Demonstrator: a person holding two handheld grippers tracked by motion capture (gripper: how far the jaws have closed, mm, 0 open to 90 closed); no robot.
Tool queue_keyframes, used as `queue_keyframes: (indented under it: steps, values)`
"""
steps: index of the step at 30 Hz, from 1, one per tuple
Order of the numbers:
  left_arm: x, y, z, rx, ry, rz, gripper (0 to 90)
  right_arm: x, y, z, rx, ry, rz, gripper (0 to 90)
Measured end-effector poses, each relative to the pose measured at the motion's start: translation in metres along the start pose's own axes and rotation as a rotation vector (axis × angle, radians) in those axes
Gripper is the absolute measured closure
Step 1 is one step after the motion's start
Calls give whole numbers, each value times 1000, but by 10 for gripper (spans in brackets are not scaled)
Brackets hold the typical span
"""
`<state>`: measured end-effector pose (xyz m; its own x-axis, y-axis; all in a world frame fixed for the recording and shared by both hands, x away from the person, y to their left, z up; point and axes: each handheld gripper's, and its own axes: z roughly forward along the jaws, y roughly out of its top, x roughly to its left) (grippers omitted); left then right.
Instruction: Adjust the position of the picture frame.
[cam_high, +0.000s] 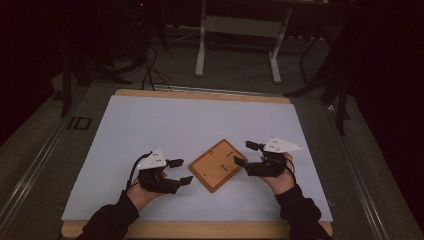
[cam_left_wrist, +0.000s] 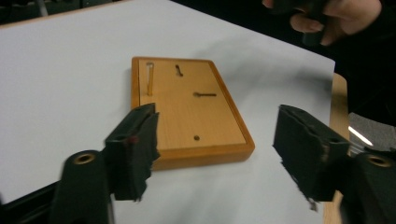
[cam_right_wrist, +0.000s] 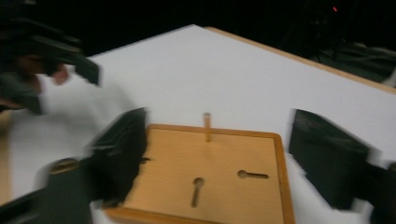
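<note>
We flank the board (cam_high: 217, 165) at lower centre: left gripper (cam_high: 182, 171) and right gripper (cam_high: 246, 153) jaws wide, empty. One peg (cam_right_wrist: 207, 126) stands in it; other slots unfilled.

Either side of the wooden board (cam_high: 218, 165), the person wore dark long sleeves (cam_high: 111, 220) reaching the wrists. Each hand carried a black two-jaw gripper, left gripper (cam_high: 182, 171) and right gripper (cam_high: 247, 153), topped by a pale three-cornered plate, with thin black cable looping behind.
</note>
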<state>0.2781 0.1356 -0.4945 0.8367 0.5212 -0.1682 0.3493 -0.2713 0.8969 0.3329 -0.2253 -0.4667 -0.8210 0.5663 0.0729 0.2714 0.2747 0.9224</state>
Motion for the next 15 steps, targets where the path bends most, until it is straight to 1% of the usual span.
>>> queue_keyframes:
  steps: [1,2,3,4,5,6,7,8,9,10,11,12,13,15]
  values:
    - [0,-2,0,-1,1,-8,291,0,0,0,0,0,0,283]
    - [0,-4,0,0,11,-9,262,-4,1,9,16,-14,1,352]
    - [0,-6,-1,0,13,-9,261,-6,1,15,33,-13,5,395]
    - [0,-8,-1,-3,13,-13,261,-6,1,15,33,-13,5,395]
    - [0,-10,-1,-2,18,-16,255,-8,1,20,44,-26,5,421]
    - [0,-12,0,-3,19,-18,214,-14,2,32,80,-20,14,539]
    - [0,-14,0,-6,25,-19,214,-15,2,37,89,-30,7,578]
    - [1,-16,0,-9,26,-19,188,-15,2,37,89,-30,7,578]
    - [1,-18,1,-8,20,-17,188,-17,2,42,100,-28,11,684]
    - [1,-20,1,-3,25,-13,144,-20,2,48,114,-10,13,721]
    - [1,-24,2,-8,36,-9,144,-23,2,58,133,-9,14,834]
    - [1,-24,2,-8,36,-9,140,-23,2,58,133,-9,14,834]
    - [1,-25,3,-5,44,-7,119,-27,3,70,158,-13,6,885]
    - [1,-27,4,-5,54,-5,66,-33,4,80,179,-9,18,896]
